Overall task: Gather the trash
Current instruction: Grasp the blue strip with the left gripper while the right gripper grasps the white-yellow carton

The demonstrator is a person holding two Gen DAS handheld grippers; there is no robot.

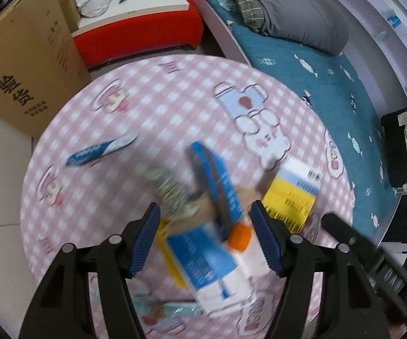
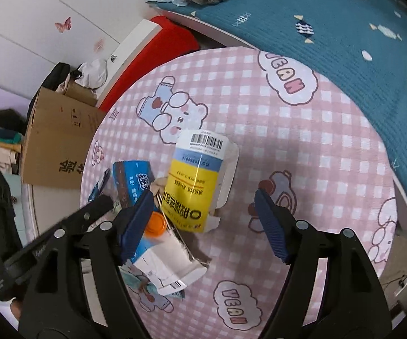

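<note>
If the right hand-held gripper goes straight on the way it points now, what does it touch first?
Probably the yellow and white carton, which lies just ahead between the open fingers of the right hand-held gripper. Depth is unclear, so it might reach the pink checked tablecloth beside it instead.

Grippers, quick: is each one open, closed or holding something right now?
Left gripper: jaws open above the trash pile, pads pressing on nothing.
Right gripper: jaws open, nothing held; yellow box lies beneath.

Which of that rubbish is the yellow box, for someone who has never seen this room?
Start at the round table with the pink checked cloth beside the bed. In the rubbish pile near its middle lies the yellow box, flattened, with a white barcoded end. Its neighbours are blue and white; only it is yellow.
</note>
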